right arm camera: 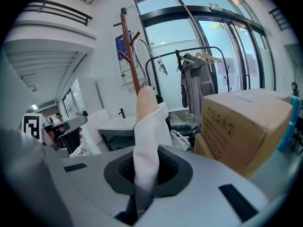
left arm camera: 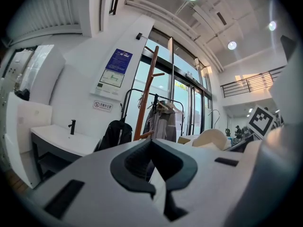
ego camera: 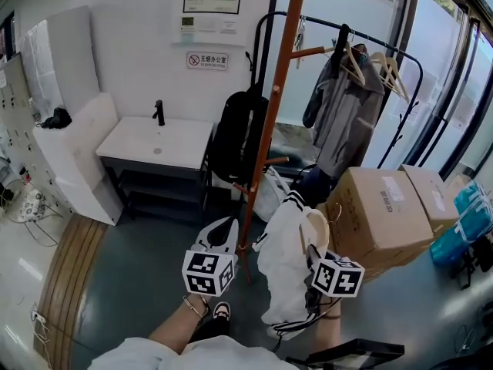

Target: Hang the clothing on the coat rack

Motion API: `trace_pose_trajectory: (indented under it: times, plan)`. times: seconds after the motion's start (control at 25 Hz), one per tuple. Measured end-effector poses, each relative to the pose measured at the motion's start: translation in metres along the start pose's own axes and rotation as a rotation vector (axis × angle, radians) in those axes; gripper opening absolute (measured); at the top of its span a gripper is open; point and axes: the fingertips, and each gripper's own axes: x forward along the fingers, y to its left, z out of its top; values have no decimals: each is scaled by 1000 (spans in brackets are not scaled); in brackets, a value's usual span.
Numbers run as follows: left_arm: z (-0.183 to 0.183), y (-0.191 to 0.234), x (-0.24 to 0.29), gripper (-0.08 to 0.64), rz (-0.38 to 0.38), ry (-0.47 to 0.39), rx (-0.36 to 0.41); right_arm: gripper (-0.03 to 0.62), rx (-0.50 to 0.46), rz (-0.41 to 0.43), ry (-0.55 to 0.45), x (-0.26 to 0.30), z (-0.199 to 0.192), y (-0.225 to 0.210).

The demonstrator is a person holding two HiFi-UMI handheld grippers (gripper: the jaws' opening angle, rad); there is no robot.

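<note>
one soft, light white garment (ego camera: 286, 276), limp: right hand-held gripper (right arm camera: 144, 174) clenched on its cloth, left hand-held gripper (left arm camera: 152, 148) closed, empty. likely best carried by the hanger hook (right arm camera: 141, 46).

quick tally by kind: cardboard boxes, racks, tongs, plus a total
cardboard boxes: 2
racks: 2 (wooden coat rack, black rail rack)
tongs: 2 (left tongs; right tongs, closed on the white garment)
total: 6
</note>
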Motion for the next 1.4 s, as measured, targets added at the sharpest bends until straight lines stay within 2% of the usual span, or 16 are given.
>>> trace_pose_trajectory:
  times: [0.52, 0.96, 1.4]
  plan:
    - [20, 31, 108, 8, -53, -45, -29, 32, -21, -44, -11, 70, 62, -27]
    - [28, 84, 168, 8, -28, -58, -87, 32, -27, -93, -7, 120, 104, -48]
    - [28, 122, 224, 8, -34, -60, -81, 32, -14, -124, -21, 175, 131, -69]
